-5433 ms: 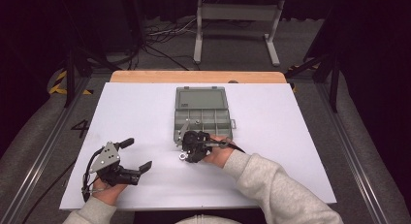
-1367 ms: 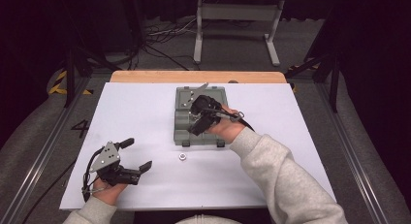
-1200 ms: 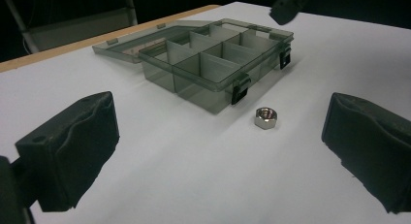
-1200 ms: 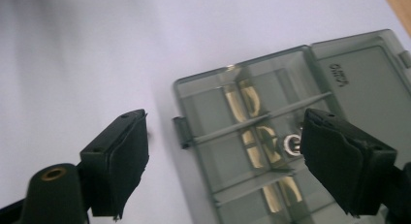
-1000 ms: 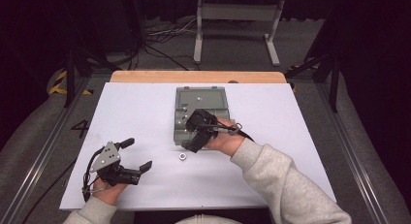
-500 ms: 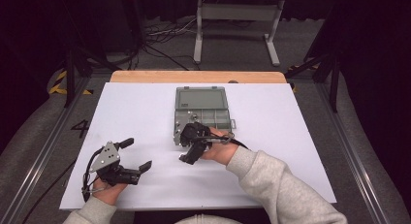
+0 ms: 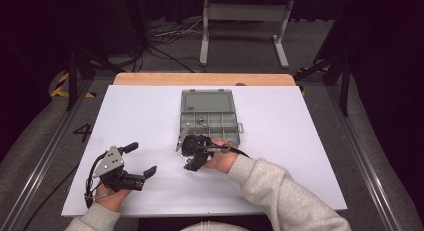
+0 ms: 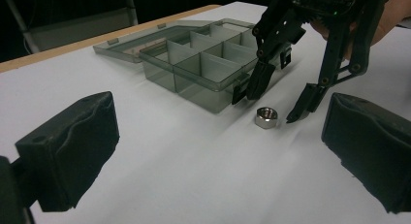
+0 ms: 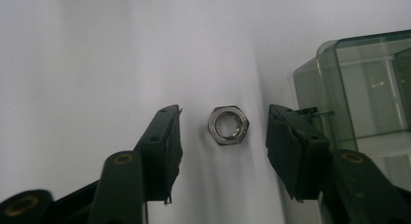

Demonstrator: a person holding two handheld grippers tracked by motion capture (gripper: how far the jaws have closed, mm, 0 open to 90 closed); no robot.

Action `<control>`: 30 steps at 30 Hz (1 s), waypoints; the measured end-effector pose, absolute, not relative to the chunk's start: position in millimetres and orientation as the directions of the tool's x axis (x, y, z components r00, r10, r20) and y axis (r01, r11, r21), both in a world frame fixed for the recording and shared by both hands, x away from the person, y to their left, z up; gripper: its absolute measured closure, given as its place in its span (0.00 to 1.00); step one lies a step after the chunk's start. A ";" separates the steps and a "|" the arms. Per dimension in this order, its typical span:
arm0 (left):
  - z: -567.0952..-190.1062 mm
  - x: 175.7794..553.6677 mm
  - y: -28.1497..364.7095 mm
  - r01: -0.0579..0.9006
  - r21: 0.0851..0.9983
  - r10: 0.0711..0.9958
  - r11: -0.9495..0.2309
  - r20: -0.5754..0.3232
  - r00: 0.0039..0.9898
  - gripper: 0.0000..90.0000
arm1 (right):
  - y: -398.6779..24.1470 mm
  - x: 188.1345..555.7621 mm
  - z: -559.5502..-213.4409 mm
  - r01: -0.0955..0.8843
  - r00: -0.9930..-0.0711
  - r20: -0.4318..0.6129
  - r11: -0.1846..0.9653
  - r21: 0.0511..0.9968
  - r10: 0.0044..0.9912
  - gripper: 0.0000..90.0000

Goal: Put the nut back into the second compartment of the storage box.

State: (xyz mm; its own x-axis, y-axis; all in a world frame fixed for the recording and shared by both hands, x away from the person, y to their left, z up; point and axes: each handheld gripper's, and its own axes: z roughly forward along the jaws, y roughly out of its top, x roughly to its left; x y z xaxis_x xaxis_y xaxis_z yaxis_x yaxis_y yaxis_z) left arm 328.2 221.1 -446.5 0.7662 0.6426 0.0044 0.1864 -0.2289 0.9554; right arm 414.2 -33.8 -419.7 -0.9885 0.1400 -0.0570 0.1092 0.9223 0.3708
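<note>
A small steel hex nut (image 9: 229, 125) lies flat on the white sheet, just in front of the near corner of a clear grey compartment box (image 7: 220, 122). My right gripper (image 9: 223, 115) is open and reaches down over the nut, one jaw on each side, neither touching it. The left gripper view also shows the nut (image 8: 266, 117), with the right gripper (image 8: 274, 106) astride it and the box (image 8: 208, 64) behind. The box's lid (image 7: 207, 100) lies open, away from me. My left gripper (image 7: 141, 159) rests open at the front left, holding nothing.
A white sheet (image 7: 310, 141) covers the table, and a wooden strip (image 7: 200, 79) shows at its far edge. One box compartment holds a small metal part (image 7: 201, 122). A metal stand (image 7: 245, 21) and cables are on the floor beyond.
The right gripper came back from above the box toward me and went down to the sheet, its open jaws now either side of the nut. The left gripper stayed still.
</note>
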 end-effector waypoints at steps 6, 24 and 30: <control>-446.4 328.2 221.2 0.187 0.954 0.642 -0.233 0.006 0.766 0.01 | -31.2 419.0 -426.5 0.114 -0.990 -0.042 0.929 0.352 0.138 0.70; -446.5 328.4 221.0 0.187 0.954 0.640 -0.233 0.006 0.768 0.01 | -33.2 415.9 -399.7 0.094 -0.989 -0.071 0.921 0.378 0.130 0.78; -446.3 328.4 221.8 0.191 0.953 0.640 -0.234 0.003 0.769 0.01 | -38.4 420.4 -377.4 0.099 -0.985 -0.093 0.909 0.404 0.149 0.78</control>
State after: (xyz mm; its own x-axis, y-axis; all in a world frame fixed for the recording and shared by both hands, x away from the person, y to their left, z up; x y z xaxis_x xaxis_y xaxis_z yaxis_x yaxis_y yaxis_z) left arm 328.4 221.8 -446.3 0.7687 0.6396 0.0032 0.1908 -0.2341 0.9533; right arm 420.4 -38.4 -377.4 -0.9845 0.1486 -0.0927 0.0993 0.9095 0.4038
